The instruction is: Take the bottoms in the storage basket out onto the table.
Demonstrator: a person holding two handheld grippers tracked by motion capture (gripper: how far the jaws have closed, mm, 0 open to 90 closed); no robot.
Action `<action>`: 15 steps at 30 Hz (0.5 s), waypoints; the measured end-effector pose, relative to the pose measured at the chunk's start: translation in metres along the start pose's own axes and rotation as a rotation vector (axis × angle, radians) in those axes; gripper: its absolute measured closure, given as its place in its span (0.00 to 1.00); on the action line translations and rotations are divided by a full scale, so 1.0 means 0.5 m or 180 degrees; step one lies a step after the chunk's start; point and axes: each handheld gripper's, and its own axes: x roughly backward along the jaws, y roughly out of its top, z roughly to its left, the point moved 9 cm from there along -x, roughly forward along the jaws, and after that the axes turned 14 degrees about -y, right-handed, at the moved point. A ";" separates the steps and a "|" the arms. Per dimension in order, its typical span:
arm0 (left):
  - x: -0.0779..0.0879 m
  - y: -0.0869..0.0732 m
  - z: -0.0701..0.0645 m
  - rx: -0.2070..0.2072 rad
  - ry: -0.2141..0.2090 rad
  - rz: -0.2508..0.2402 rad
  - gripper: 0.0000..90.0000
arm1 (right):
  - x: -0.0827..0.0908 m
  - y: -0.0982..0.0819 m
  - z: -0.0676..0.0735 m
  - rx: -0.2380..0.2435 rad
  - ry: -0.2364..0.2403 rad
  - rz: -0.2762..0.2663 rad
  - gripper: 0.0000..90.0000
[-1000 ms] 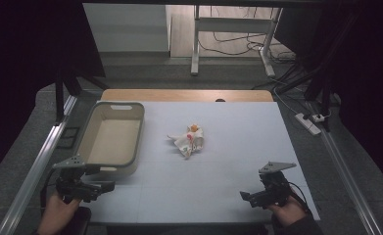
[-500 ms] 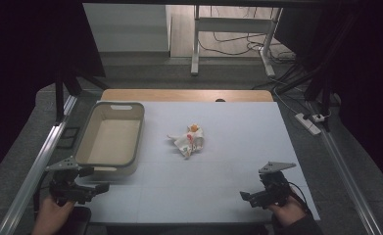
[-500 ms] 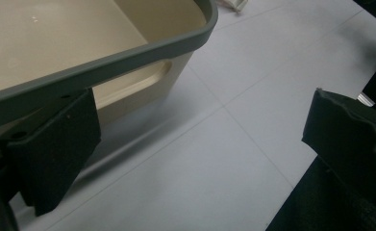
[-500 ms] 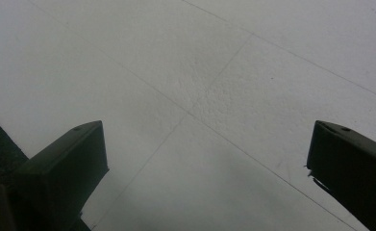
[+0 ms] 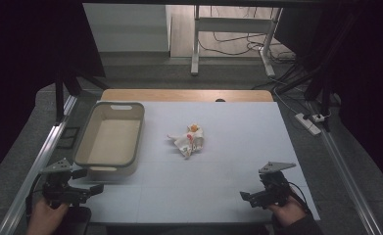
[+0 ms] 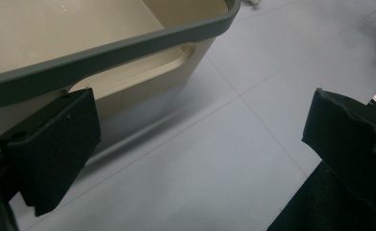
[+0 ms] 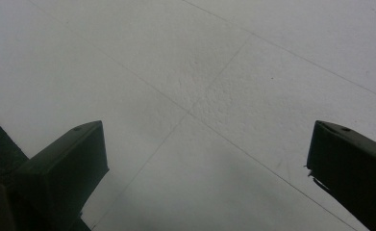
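A: Two grippers rest at the near edge of the counter (image 5: 218, 147). The left gripper (image 5: 93, 188) sits at the near left corner, just beside the near end of the beige plastic bin (image 5: 111, 133). Compared with a second ago it has drawn back toward the person and slightly outward. The right gripper (image 5: 244, 197) has kept its place at the near right.

B: State of the jaws?

A: Both pairs stand wide apart and hold nothing. In the left gripper view the jaws frame the bin's grey rim (image 6: 128, 43) and bare counter. In the right gripper view they frame bare white counter (image 7: 200, 96) alone.

B: And the work object?

A: A small crumpled cloth (image 5: 189, 141), white with red and orange print, lies at mid-counter, to the right of the bin and well apart from both grippers. It has not moved. The bin appears to hold nothing.

B: Meaning for the task?

A: The left gripper's small retreat brings it no nearer the cloth. Judged from this layout, the work is at its start: neither gripper touches the cloth, and a reach to mid-counter comes first if the cloth is to go into the bin.
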 end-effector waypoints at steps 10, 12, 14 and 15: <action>0.009 -0.014 0.003 0.0020 0.0061 0.0077 0.00 | 0.000 0.000 0.000 0.0003 -0.0007 0.0003 0.00; 0.010 -0.017 0.002 0.0020 0.0072 0.0108 0.00 | 0.001 -0.001 0.000 0.0001 -0.0008 0.0005 0.00; 0.009 -0.022 0.000 0.0006 0.0101 0.0177 0.00 | 0.001 -0.001 0.000 0.0002 -0.0013 0.0006 0.00; 0.008 -0.025 -0.003 -0.0015 0.0113 0.0222 0.00 | 0.001 -0.001 0.000 0.0000 -0.0013 0.0006 0.00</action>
